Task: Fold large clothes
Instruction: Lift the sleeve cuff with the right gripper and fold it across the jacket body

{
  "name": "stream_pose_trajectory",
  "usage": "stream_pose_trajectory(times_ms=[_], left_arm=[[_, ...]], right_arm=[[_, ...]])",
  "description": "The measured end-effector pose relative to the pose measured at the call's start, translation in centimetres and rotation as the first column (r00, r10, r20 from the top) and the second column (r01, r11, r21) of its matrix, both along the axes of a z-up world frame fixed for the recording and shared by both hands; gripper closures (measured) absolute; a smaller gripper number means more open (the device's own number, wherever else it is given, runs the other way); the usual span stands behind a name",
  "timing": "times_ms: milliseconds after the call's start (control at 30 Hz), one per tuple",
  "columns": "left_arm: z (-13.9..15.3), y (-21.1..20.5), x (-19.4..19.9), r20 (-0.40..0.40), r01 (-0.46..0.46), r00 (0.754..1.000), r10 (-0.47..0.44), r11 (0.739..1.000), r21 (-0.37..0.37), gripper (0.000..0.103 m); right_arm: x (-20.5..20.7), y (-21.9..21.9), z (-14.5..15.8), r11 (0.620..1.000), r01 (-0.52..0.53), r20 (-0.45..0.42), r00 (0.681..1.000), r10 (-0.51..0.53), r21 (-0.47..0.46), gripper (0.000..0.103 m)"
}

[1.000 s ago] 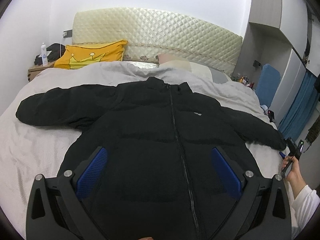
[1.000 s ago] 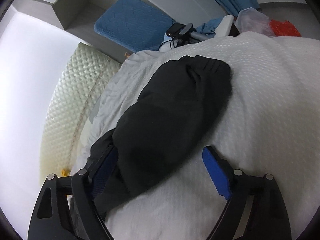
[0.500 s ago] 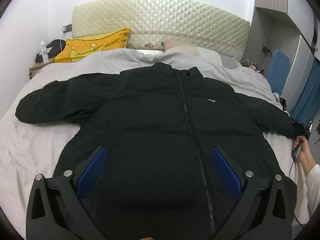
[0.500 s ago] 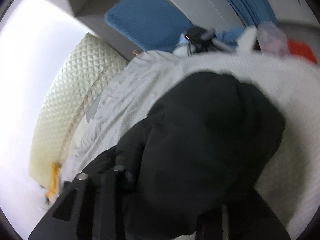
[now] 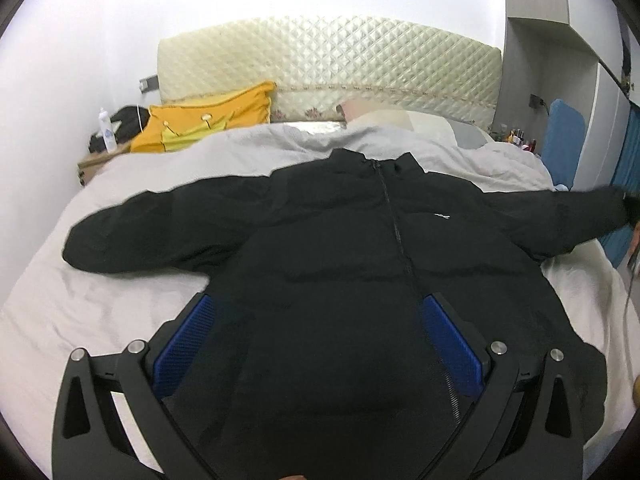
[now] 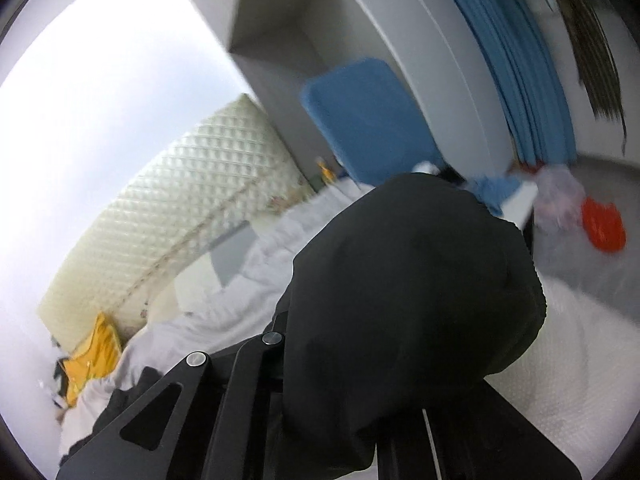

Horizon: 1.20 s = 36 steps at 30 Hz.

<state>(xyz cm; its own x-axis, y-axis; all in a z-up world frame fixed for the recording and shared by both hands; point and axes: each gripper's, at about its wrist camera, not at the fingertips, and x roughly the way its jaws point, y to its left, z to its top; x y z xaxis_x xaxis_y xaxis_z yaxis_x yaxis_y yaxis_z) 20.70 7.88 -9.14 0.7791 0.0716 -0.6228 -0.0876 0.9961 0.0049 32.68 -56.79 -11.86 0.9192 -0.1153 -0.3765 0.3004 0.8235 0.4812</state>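
Note:
A black puffer jacket [image 5: 360, 260] lies front up on the bed [image 5: 80, 300], zip closed, collar toward the headboard, left sleeve [image 5: 160, 224] spread out flat. My left gripper [image 5: 316, 332] is open and hovers over the jacket's lower body, its blue pads [image 5: 180, 344] apart. My right gripper [image 6: 384, 392] is shut on the cuff end of the right sleeve [image 6: 412, 292], which bulges over the fingers and hides them. In the left wrist view that sleeve [image 5: 560, 216] is lifted off the bed and stretched out to the right.
A quilted cream headboard [image 5: 328, 64] and a yellow pillow [image 5: 208, 120] are at the far end. A nightstand with a bottle [image 5: 106, 130] stands at the back left. A blue cushion [image 6: 368, 120], grey wardrobe, blue curtain [image 6: 516, 80] and an orange bag [image 6: 602, 228] are off the bed's right side.
My right gripper closed on the right sleeve's cuff and lifted it off the bed, pulling it outward. My left gripper moved in lower over the jacket's body.

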Motion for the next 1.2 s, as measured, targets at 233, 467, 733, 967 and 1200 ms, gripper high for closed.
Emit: stream_pose_trajectory(times_ms=[233,467,733,967,1200], left_arm=[[0.1,1.7,-1.3,0.010,0.007,1.000,-0.007,1.000,0.006,0.000],[-0.3,2.9,-1.9,0.028,-0.009,1.000,0.008,0.999,0.032,0.000],[-0.4,4.4,-2.8,0.050,-0.023,0.999,0.023,1.000,0.017,0.000],[-0.9,5.5,-3.1,0.053,-0.044,0.998,0.043,0.999,0.021,0.000],[-1.1,7.2,-3.1,0.040,-0.061,0.997,0.064,0.996,-0.058,0.000]], right_arm=[[0.0,9.7,9.6,0.980,-0.087,0.021,0.996,0.092,-0.180,0.096],[0.0,23.3,15.9,0.904,-0.218,0.012,0.971,0.239,-0.367,0.096],[0.0,37.9,15.3,0.810,-0.363,-0.010,0.915,0.404,-0.461,0.094],[2.0,49.0,9.7,0.719,-0.475,-0.080,0.857,0.510,-0.508,0.092],[3.6,58.1,1.3,0.648,-0.613,-0.211,0.779,0.590,-0.452,0.092]])
